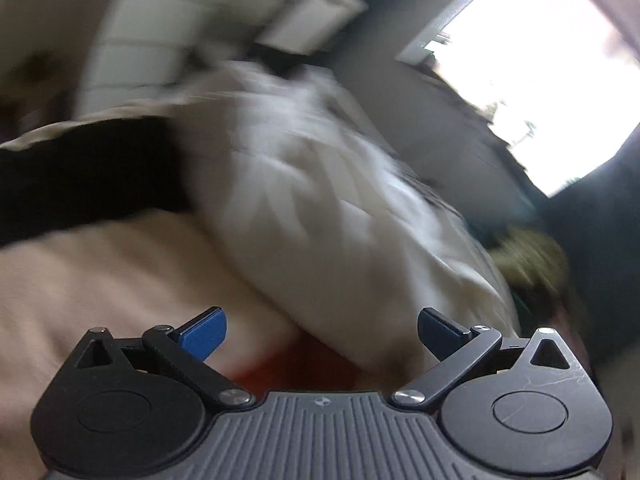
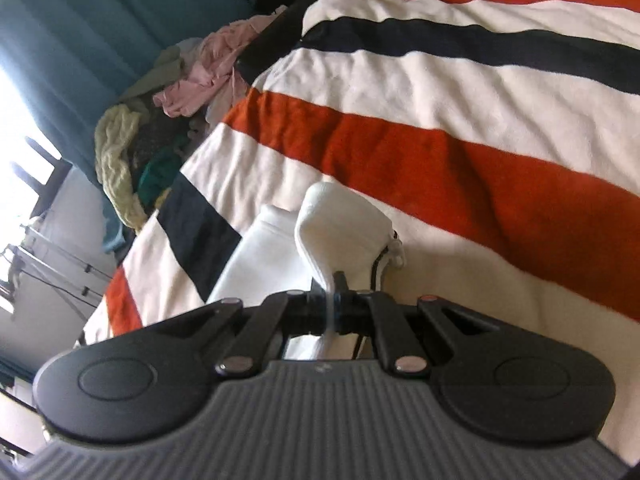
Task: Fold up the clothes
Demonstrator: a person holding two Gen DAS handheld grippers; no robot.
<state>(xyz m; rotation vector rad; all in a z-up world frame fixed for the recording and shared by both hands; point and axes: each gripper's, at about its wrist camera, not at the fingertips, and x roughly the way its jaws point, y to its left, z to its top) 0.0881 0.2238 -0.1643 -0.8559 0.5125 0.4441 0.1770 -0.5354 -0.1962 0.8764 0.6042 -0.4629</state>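
My right gripper [image 2: 334,300] is shut on a white garment [image 2: 344,228], pinching a fold of it that stands up above the striped blanket [image 2: 460,160]; more of the white cloth [image 2: 256,260] hangs down to the left. In the blurred left wrist view my left gripper [image 1: 322,332] is open and empty, its blue pads [image 1: 204,334] wide apart. A white garment [image 1: 320,208] hangs or lies just ahead of it, over the cream blanket [image 1: 100,280].
A heap of loose clothes, pink [image 2: 212,68], pale yellow [image 2: 116,152] and green, sits at the bed's far left edge. Teal curtains [image 2: 80,20] and a bright window [image 1: 540,60] stand beyond. A black band of cloth [image 1: 80,172] lies left.
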